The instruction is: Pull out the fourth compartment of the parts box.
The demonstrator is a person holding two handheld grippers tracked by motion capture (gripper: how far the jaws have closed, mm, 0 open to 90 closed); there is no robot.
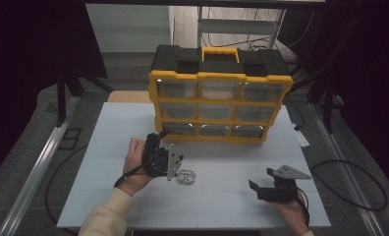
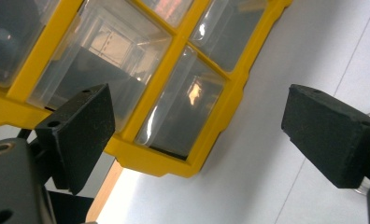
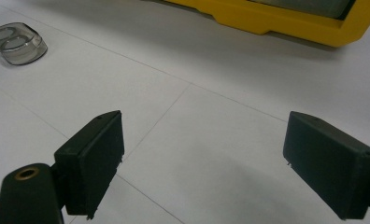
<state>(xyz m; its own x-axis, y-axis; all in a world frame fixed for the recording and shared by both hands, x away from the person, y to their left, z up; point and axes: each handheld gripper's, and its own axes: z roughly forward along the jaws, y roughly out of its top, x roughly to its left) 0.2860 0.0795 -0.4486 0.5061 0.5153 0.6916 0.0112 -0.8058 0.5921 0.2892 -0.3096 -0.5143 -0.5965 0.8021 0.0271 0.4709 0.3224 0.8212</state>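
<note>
Looking down on a white bench [image 1: 109,196] carrying a yellow-and-black drawer organizer [image 1: 221,93] at its far middle, 9 clear drawers in 3 rows of 3 facing the near edge. Hovering just in front of the organizer's bottom left drawer [image 1: 179,129]: the left gripper [image 1: 155,142], jaws spread wide and holding nothing, tilted toward that drawer, probably lining up to pull it open. Showing between those spread jaws in the left gripper view: the organizer's lower corner and the clear front of the bottom left drawer [image 2: 185,112], near but not touched. Lying on the bench just right of the left hand [image 1: 133,162]: a small clear plastic case [image 1: 186,177], apart from both grippers, likely waiting there to go into a drawer. Resting low near the bench's near right edge: the right gripper [image 1: 262,184], jaws also spread and empty, well apart from the organizer, seemingly standing by. Appearing at far left in the right gripper view: the same clear case [image 3: 16,43], with bare bench between the jaws.
</note>
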